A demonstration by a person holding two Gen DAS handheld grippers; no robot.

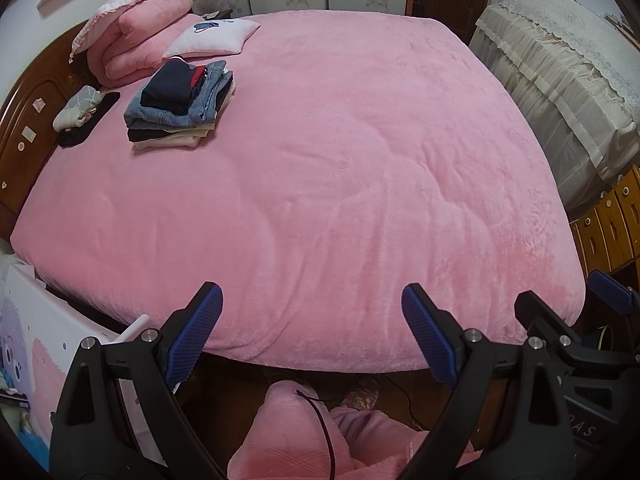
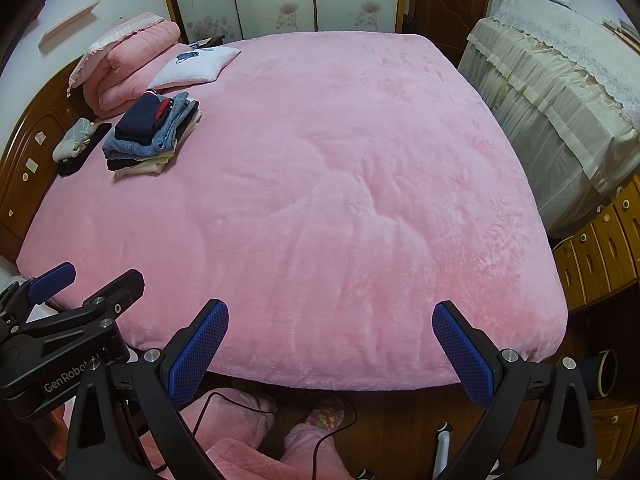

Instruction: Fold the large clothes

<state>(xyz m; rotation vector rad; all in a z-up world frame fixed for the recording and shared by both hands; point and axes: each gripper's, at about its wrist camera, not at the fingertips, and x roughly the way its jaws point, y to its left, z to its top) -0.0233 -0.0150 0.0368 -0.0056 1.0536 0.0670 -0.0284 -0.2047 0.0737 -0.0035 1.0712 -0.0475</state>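
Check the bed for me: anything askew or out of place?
Mostly tidy. The clothes stack leans, its top layers slid off-centre. A grey garment lies crumpled by the headboard, unfolded. Both grippers, left and right, are open and empty.

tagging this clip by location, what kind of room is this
A home bedroom, most likely. A large bed with a pink cover fills the view, a wooden headboard and pillow sit at one end, and a stack of folded clothes lies on it.
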